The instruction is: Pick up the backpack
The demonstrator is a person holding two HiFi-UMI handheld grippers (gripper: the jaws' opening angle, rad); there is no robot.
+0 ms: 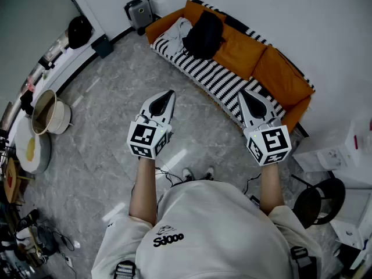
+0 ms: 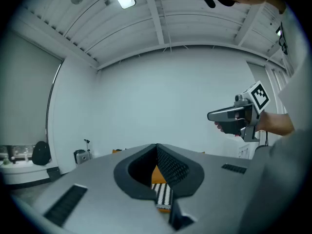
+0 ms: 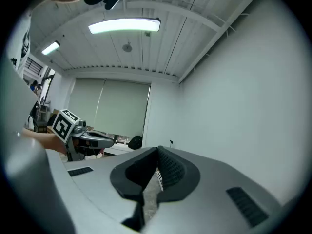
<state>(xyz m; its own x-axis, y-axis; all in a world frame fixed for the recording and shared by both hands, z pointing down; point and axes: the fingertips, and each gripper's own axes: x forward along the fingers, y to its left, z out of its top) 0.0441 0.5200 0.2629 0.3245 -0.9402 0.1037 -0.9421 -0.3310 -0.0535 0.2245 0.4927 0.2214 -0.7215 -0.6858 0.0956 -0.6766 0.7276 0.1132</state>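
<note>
Through the left gripper's [image 2: 157, 146] closed jaws we see only a sliver of the sofa [image 2: 163, 195]. From above, the right gripper [image 1: 244, 95] covers part of its striped seat. The clutter [image 1: 13, 182] at the left edge is too small to name.

Ahead of you, an orange-cushioned sofa [image 1: 241, 51] stands on the grey marbled tile floor [image 1: 116, 109] against the white wall [image 1: 290, 16], with a black-and-white striped throw [image 1: 215, 80] spread over its seat. A black fabric backpack [image 1: 203, 34] slumps against the backrest at the sofa's far end, touching a crumpled white cloth [image 1: 174, 35] just beside it. Past that end a small grey wheeled suitcase [image 1: 139, 11] stands on the floor. Thin dark cables [image 1: 165, 176] trail over the tiles by your feet.
</note>
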